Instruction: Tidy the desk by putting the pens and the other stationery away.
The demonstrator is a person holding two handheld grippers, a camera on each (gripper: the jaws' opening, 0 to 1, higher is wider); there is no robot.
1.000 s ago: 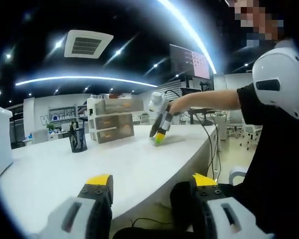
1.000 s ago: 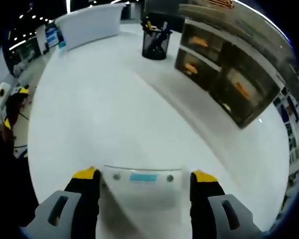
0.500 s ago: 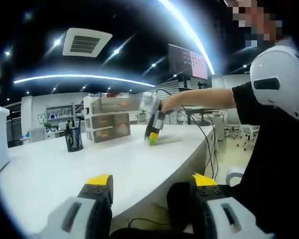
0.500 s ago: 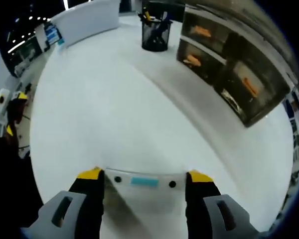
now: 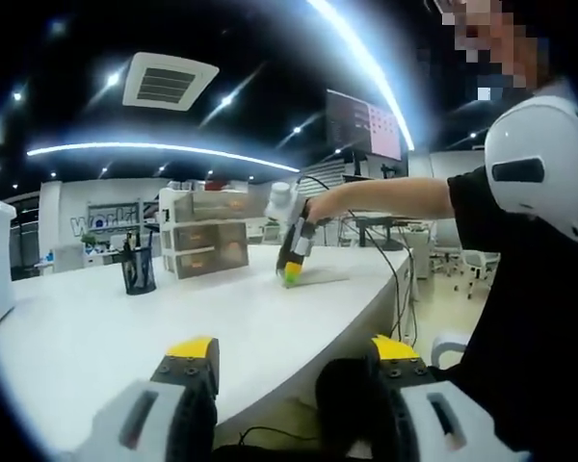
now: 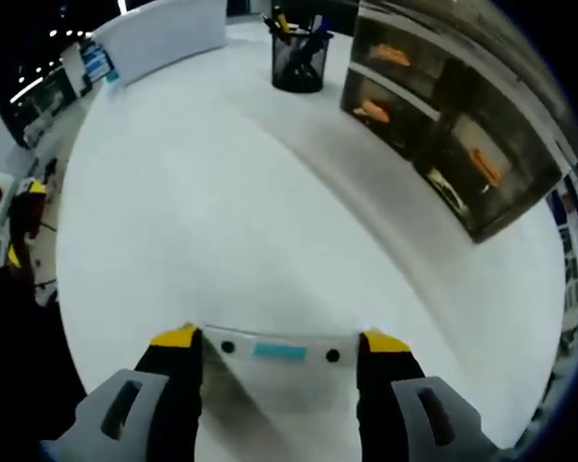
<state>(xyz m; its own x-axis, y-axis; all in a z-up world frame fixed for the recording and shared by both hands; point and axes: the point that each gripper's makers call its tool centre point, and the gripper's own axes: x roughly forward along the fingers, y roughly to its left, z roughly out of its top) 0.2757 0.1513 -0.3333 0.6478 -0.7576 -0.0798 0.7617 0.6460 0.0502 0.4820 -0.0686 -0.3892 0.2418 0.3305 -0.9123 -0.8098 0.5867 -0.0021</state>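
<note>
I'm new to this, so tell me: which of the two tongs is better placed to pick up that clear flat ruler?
Probably the right tongs: their yellow tips already flank the clear ruler on the white desk. The left tongs hang open off the desk's near edge.

My left gripper view sits low, off the near edge of the curved white table (image 5: 125, 327), and looks level across it toward the far black mesh pen cup (image 5: 138, 271) and the translucent stacked drawer unit (image 5: 204, 243), both well away. It also takes in my right tool (image 5: 291, 269) from the side. My right gripper view looks steeply down on the same table (image 6: 231, 221) from close above, facing that same pen cup (image 6: 299, 60) and drawer unit (image 6: 443, 144); my left tool (image 6: 19, 226) shows at its left edge.
</note>
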